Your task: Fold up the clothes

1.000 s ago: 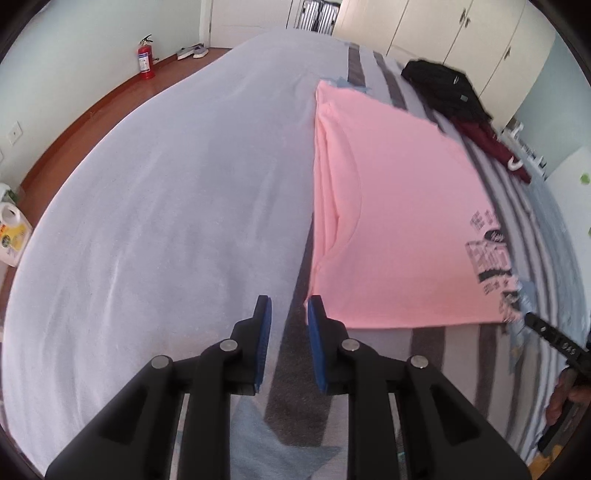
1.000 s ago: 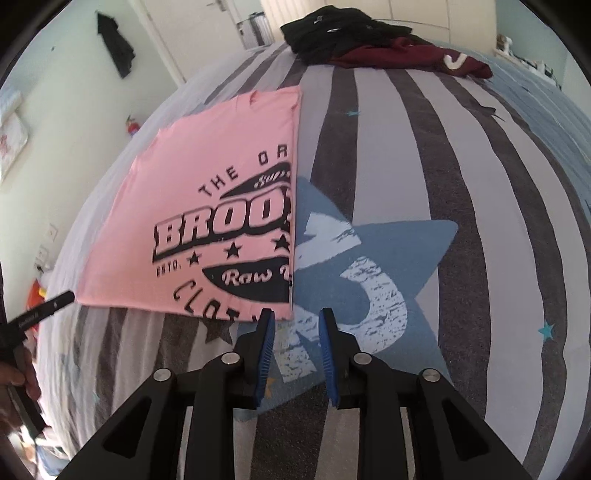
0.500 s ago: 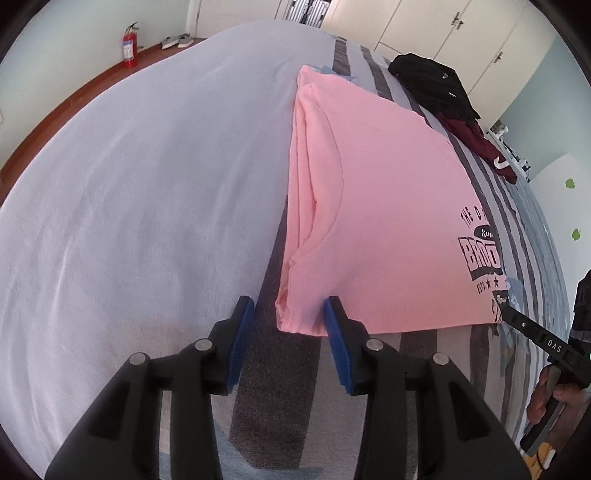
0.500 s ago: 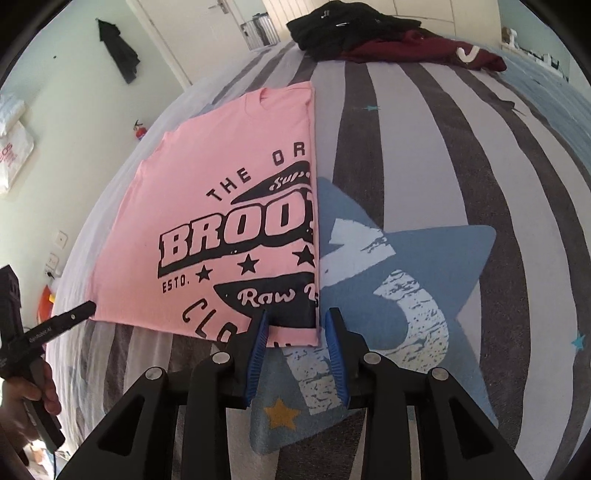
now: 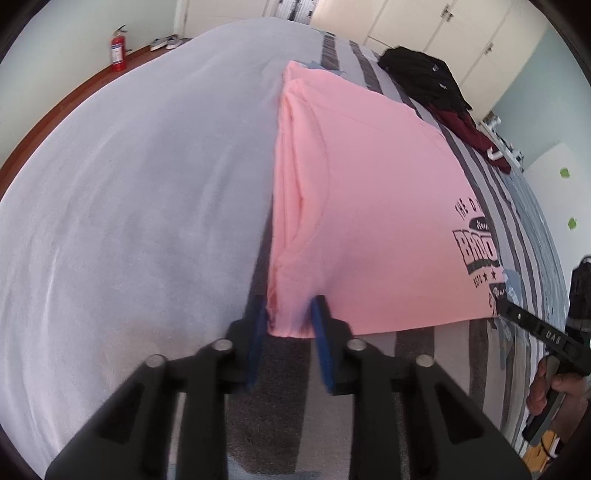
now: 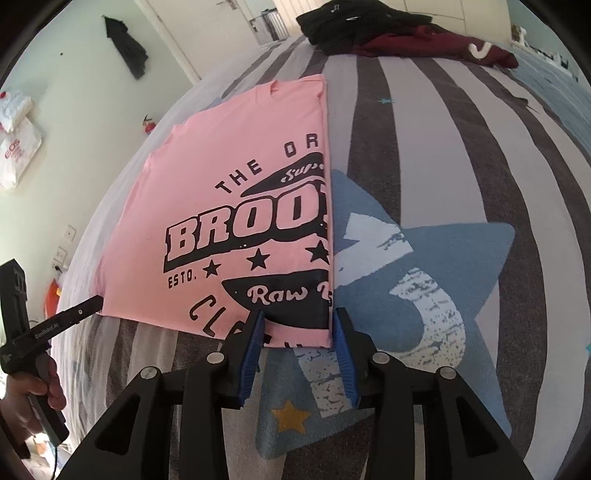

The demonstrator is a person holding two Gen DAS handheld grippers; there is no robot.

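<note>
dark clothes pile (image 6: pixel 373 33) on striped bed (image 6: pixel 461 155) beyond pink shirt (image 6: pixel 236 184)

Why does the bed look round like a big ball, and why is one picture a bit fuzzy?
Both wrist views use fisheye lenses, so the flat bed bulges and the corners go black. The left wrist view is smeared around the pink T-shirt corner and the left hand-held gripper; the right wrist view is sharp, its print crisp.
</note>
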